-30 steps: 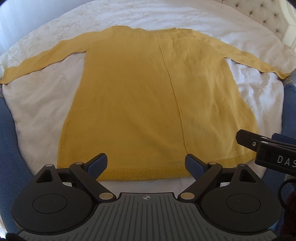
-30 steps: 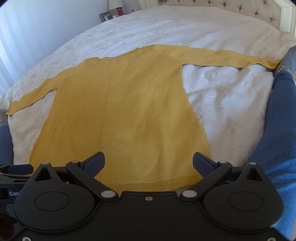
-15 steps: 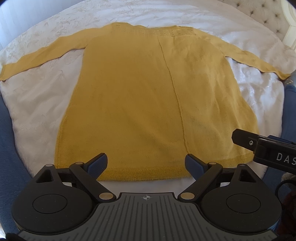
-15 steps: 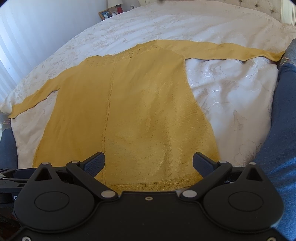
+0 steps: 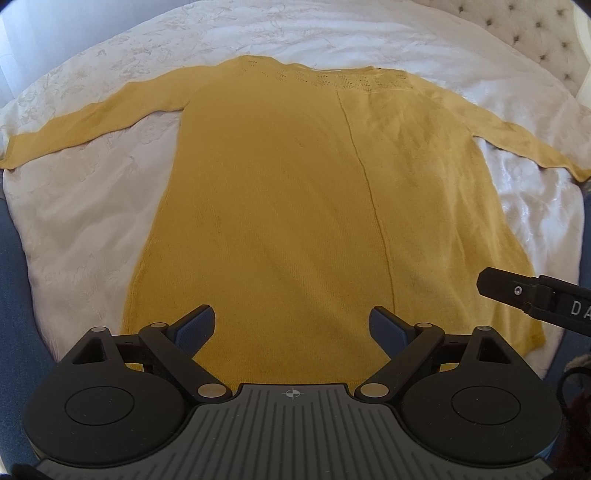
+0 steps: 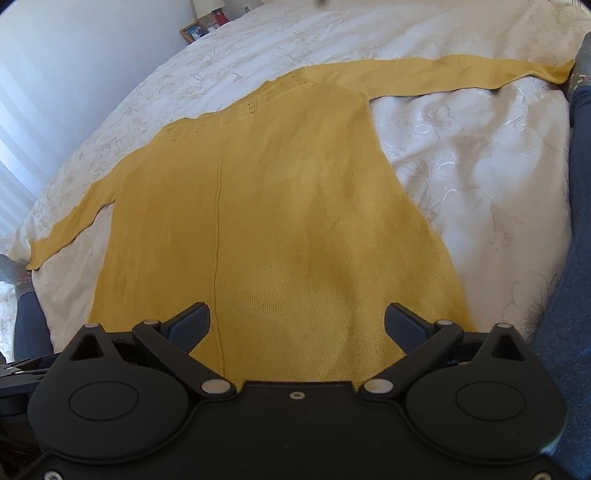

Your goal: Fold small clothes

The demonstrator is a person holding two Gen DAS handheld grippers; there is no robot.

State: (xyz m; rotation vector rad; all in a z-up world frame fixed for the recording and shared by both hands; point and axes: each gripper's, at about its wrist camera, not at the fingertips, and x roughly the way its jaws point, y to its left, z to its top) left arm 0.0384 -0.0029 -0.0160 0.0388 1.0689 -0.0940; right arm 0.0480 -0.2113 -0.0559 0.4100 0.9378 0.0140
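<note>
Left wrist view, yellow sweater (image 5: 295,221) hem now nearer than before, left gripper (image 5: 291,328) and right gripper (image 6: 297,325) both released

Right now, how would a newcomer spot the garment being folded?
Look at the white bed. Spread flat across it is a yellow sweater, sleeves stretched out to both sides. It is the only coloured cloth on the bedding, with a seam down its middle.

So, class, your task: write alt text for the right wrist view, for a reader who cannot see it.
A yellow knit sweater lies flat, sleeves spread, on a white floral bedspread. The open right tongs hover over its hem, holding nothing. A picture frame sits beyond the bed's far corner.
</note>
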